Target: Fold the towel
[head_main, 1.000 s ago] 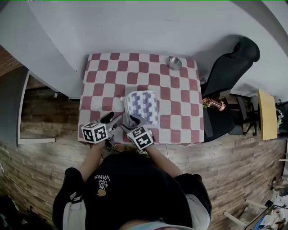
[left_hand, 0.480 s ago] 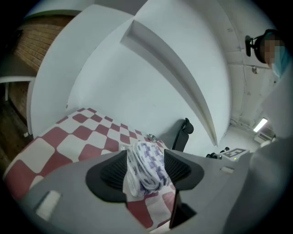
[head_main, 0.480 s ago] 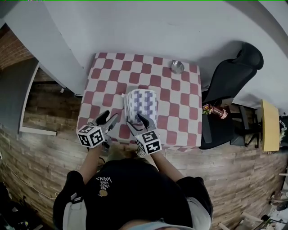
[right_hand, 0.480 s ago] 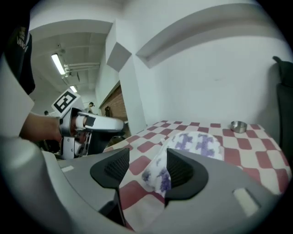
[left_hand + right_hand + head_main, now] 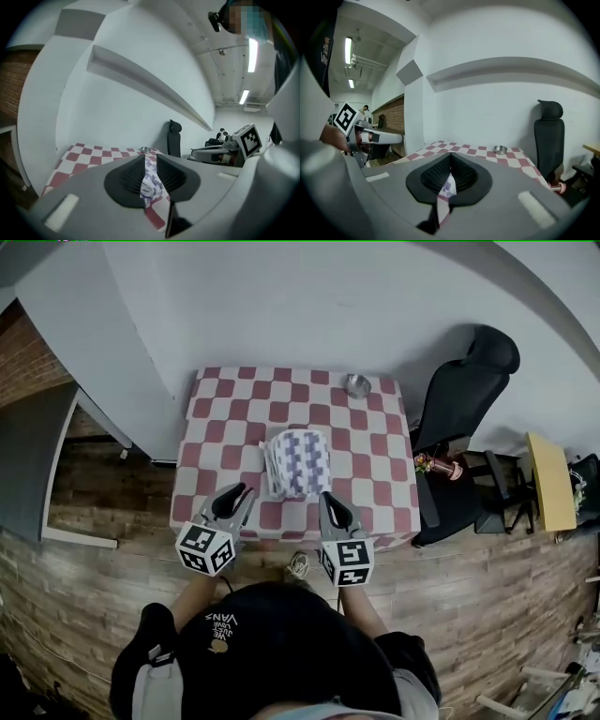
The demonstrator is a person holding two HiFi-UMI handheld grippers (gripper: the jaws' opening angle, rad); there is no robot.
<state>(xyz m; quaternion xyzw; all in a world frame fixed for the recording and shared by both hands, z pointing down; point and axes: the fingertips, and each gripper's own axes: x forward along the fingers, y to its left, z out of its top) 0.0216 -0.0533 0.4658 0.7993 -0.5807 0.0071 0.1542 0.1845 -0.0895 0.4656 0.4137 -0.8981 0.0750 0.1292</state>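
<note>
Leaving towel, closing empty: left gripper, right gripper

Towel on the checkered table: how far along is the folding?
Done: the towel lies folded in a compact stack on the table. In hand: nothing; the left gripper and right gripper hang by its near edge, jaws just closing, empty. Left: seemingly nothing.
</note>
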